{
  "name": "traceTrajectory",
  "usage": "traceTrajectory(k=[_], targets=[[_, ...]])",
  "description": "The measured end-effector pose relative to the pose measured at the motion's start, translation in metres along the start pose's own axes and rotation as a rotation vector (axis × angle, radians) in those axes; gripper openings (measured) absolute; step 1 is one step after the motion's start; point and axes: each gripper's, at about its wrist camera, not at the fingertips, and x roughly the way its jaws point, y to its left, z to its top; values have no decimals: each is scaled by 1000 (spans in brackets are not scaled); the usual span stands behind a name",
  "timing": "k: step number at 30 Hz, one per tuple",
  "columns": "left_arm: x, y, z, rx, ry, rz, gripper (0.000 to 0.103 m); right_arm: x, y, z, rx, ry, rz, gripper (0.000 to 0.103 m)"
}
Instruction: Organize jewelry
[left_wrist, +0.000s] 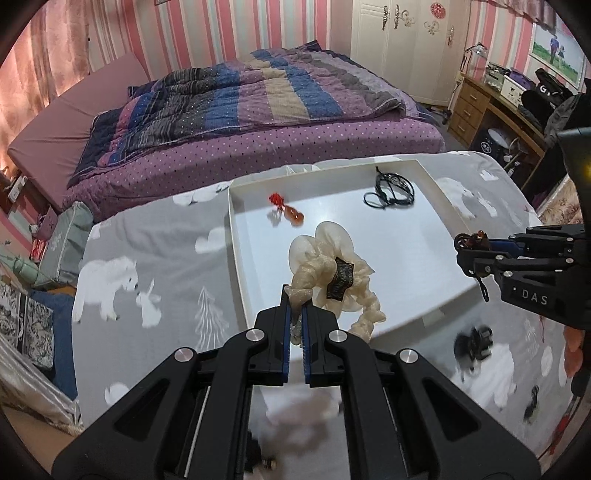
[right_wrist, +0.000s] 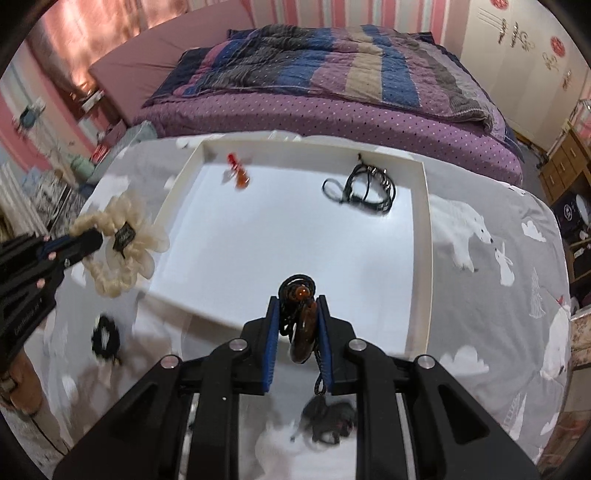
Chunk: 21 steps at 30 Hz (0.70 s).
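Observation:
My left gripper is shut on a cream ruffled scrunchie with a black label and holds it over the near left part of the white tray. It also shows in the right wrist view. My right gripper is shut on a brown amber pendant with a black cord, above the tray's near edge. It shows at the right of the left wrist view. In the tray lie a red-orange pendant and a coiled black cord necklace.
The tray sits on a grey polar-bear cloth. A black scrunchie and dark blurred items lie on the cloth near me. A bed with a striped quilt is behind. A wooden desk stands at the right.

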Motion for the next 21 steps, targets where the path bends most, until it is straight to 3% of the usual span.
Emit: traceTrajectory(k=[10, 21], targets=[[92, 14, 46, -21, 79, 21, 3, 73, -10, 60, 74, 43, 24, 20], [158, 41, 60, -103, 148, 66, 3, 126, -13, 102, 111, 11, 49, 20]])
